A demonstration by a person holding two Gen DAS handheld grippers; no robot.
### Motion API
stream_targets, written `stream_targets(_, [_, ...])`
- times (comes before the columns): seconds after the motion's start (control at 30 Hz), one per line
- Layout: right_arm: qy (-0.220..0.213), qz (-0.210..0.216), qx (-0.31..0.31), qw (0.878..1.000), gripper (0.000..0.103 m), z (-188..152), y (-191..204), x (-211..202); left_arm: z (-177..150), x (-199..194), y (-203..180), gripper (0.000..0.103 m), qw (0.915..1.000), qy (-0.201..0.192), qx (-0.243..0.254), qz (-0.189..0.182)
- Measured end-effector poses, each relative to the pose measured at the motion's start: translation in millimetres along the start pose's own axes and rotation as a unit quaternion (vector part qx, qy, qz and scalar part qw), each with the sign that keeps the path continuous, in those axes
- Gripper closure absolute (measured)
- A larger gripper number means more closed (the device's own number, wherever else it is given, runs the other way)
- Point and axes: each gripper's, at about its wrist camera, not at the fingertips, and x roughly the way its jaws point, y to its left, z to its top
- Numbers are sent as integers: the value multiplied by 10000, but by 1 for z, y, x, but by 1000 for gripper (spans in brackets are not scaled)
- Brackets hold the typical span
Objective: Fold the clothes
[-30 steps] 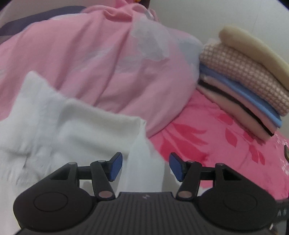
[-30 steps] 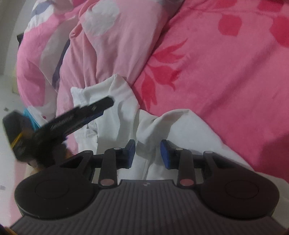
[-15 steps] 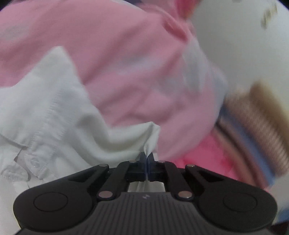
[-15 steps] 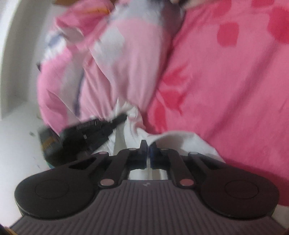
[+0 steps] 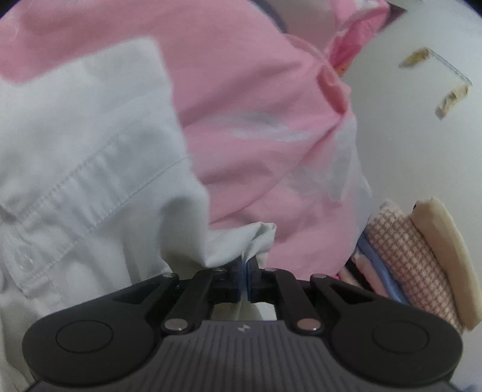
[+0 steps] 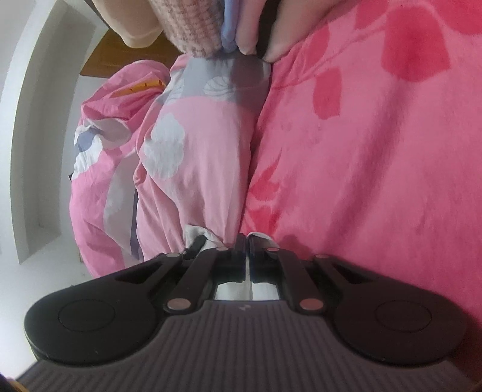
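A white buttoned shirt (image 5: 84, 169) fills the left half of the left wrist view, lifted, with a stitched placket and a button showing. My left gripper (image 5: 244, 271) is shut on a bunched edge of it. In the right wrist view only small bits of the white shirt (image 6: 195, 233) peek out above the fingers. My right gripper (image 6: 245, 256) is shut on that cloth, tilted sideways over the pink bed.
A crumpled pink quilt (image 5: 256, 105) (image 6: 192, 156) lies behind the shirt. A stack of folded clothes (image 5: 421, 256) (image 6: 211, 27) sits beyond it. The pink floral bedsheet (image 6: 376, 150) spreads to the right. A white wall (image 5: 421, 150) is behind.
Both grippers went from open to shut on the white shirt and have lifted it off the bed; both views have tilted and the shirt now hangs close to the left camera.
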Motion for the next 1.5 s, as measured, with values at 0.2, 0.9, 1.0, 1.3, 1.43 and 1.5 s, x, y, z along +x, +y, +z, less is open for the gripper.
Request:
stream_targets(0.2, [-225, 114, -102, 9996, 102, -2, 1, -5, -2, 0, 3, 98, 9999, -149, 25, 58])
stream_targets(0.9, [-928, -679, -1324, 9845, 72, 3, 106, -211, 30, -126, -28, 21, 9976, -528, -32, 455])
stream_targets(1.0, [-1057, -737, -1912, 9731, 72, -6, 142, -267, 44, -193, -30, 22, 9957, -809, 200, 397])
stream_targets(1.3, [-1244, -1142, -3849, 9074, 72, -50, 251, -413, 30, -383, -62, 20, 9732, -1164, 1940, 415])
stream_targets(1.43, [-540, -1442, -4737, 8671, 72, -98, 271, -409, -35, -382, -71, 22, 9583, -293, 2802, 470])
stream_targets(1.5, [-22, -1525, -4912, 8576, 72, -127, 255, -380, -81, -367, -67, 27, 9440, 108, 3253, 538])
